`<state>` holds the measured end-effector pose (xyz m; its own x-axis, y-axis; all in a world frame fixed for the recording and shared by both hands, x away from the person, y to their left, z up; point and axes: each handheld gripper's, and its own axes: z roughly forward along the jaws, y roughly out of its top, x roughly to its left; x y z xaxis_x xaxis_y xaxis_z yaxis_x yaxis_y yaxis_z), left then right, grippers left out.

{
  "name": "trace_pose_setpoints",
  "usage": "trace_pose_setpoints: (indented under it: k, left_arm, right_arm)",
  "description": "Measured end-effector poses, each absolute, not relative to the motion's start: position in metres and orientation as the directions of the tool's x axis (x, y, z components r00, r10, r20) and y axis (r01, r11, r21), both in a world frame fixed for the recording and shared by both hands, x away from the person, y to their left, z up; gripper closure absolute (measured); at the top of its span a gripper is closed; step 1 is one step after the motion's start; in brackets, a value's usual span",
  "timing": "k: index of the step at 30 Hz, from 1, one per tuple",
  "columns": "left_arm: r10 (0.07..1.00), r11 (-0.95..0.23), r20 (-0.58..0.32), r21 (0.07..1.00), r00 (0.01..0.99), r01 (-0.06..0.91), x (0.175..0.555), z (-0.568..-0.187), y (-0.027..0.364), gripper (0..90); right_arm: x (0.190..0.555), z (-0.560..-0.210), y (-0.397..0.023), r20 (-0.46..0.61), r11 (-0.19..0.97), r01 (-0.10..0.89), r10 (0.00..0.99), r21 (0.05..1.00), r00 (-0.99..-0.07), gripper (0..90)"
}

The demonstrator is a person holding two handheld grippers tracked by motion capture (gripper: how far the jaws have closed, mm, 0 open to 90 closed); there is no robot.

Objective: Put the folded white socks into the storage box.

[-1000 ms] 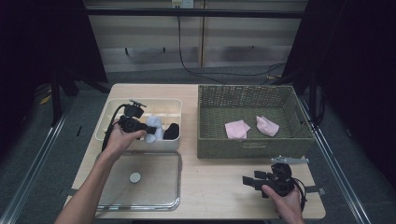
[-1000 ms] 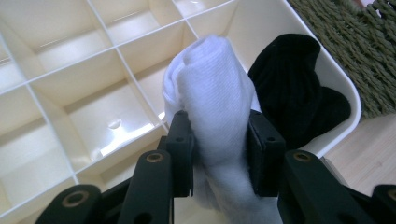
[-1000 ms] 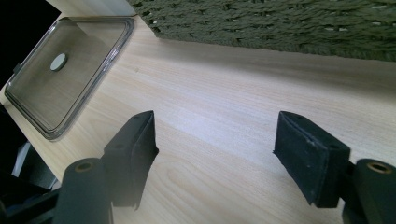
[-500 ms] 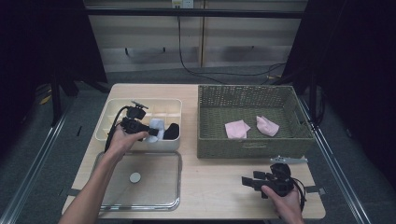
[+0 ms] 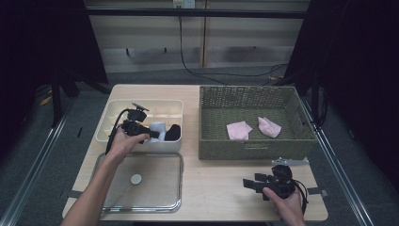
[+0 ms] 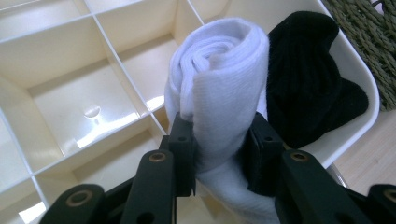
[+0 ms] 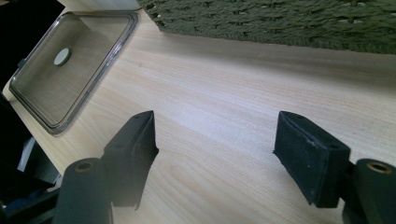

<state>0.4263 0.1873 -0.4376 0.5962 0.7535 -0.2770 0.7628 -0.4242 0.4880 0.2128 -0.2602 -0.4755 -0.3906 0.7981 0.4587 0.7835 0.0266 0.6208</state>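
White sock (image 6: 224, 98), rolled up, sits clamped in the left gripper (image 6: 219, 154) over the divided box (image 5: 113, 110), beside a black sock (image 6: 308, 88), probably bound for a compartment; right gripper (image 7: 215, 154) gapes empty.

The divided tray (image 5: 113, 117) sits left of the basket (image 5: 254, 150), with the lid (image 5: 155, 197) in front of it. Two rolled socks (image 5: 165, 133) lie in the tray's near right compartments, two cloths (image 5: 254, 128) in the basket.

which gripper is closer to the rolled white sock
Left. The left gripper has its fingers pressed on the white sock over the divided box. The right gripper rests open on the table's near right.
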Motion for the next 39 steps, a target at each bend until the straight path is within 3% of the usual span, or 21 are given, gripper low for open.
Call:
trace_pose_setpoints:
  k: [5, 28, 34, 37, 39]
  left_arm:
    - [0.754, -0.46, -0.241, 0.469, 0.61, 0.754, 0.427, -0.436, 0.183, 68.1]
    - [0.764, -0.463, -0.267, 0.41, 0.588, 0.786, 0.43, -0.444, 0.176, 68.9]
    - [0.75, -0.447, -0.299, 0.429, 0.59, 0.785, 0.43, -0.438, 0.182, 63.1]
    - [0.742, -0.427, -0.327, 0.441, 0.585, 0.789, 0.431, -0.432, 0.188, 51.8]
    - [0.739, -0.407, -0.342, 0.459, 0.58, 0.789, 0.431, -0.428, 0.192, 51.7]
  right_arm:
    - [0.213, -0.476, -0.26, 0.46, 0.029, 0.786, 0.797, 0.618, -0.392, 28.8]
    - [0.214, -0.477, -0.257, 0.457, 0.043, 0.789, 0.795, 0.613, -0.399, 28.5]
    - [0.214, -0.477, -0.258, 0.461, 0.034, 0.79, 0.797, 0.612, -0.391, 28.6]
    - [0.214, -0.478, -0.258, 0.463, 0.033, 0.792, 0.796, 0.61, -0.389, 28.5]
    - [0.214, -0.478, -0.258, 0.462, 0.035, 0.79, 0.796, 0.612, -0.392, 28.5]
